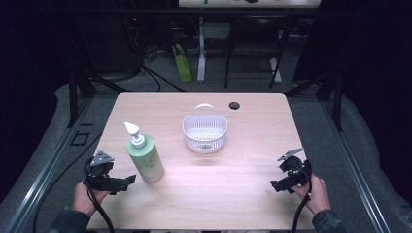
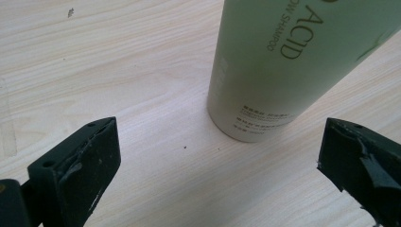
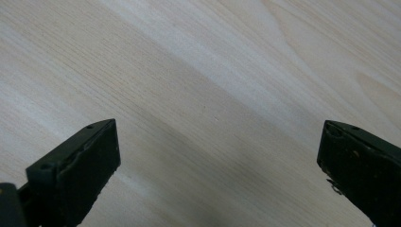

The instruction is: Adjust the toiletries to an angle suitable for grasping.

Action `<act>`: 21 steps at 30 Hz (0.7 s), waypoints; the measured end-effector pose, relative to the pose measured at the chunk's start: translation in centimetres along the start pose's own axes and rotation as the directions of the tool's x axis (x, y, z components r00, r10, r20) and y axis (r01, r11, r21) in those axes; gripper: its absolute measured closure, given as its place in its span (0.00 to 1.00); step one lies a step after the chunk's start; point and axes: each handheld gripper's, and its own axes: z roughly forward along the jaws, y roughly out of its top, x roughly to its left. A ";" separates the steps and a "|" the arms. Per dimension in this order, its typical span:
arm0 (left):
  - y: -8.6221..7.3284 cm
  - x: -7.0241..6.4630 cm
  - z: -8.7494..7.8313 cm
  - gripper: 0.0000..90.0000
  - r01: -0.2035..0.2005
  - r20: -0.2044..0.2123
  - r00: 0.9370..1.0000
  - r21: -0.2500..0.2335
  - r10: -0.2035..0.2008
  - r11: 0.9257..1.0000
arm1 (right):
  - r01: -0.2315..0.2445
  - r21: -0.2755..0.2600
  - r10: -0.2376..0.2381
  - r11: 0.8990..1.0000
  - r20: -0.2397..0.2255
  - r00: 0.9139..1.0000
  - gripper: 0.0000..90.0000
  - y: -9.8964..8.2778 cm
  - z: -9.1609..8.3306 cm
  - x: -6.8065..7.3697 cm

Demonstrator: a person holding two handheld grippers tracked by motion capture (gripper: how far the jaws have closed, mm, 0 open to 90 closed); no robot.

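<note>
The bottle (image 1: 145, 158) is a smooth pale-green cylinder with a white pump, standing upright at the tabletop's (image 1: 243, 174) front left; its printed label reads "ACID" and "SHAMPOO". The left hand-held gripper (image 1: 127, 180) lies just beside it, jaws wide apart and empty. The right hand-held gripper (image 1: 275, 185) gapes too, over bare light woodgrain. A white perforated plastic basket (image 1: 205, 132) sits mid-table.

Standing upright on the pale wood table (image 1: 233, 189): a tall pale-green shampoo bottle (image 1: 147, 160) with a white pump head, label lettering facing outward. Sitting just ahead of the left gripper (image 1: 127, 180), base slightly beyond the wide-apart jaws and a little right of centre, touching neither pad. Resting well apart from the right gripper (image 1: 275, 185).
</note>
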 end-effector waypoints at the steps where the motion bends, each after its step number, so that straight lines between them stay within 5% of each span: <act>1: 0.0 0.0 0.0 0.00 0.000 0.000 1.000 0.000 0.000 1.000 | 0.000 0.000 0.000 1.000 0.000 1.000 0.00 0.0 0.0 0.0; 21: 0.8 -1.2 -0.9 0.00 -0.029 0.029 0.999 -0.086 0.031 0.996 | -0.003 -0.009 0.003 1.000 -0.001 1.000 0.00 0.0 -0.2 0.1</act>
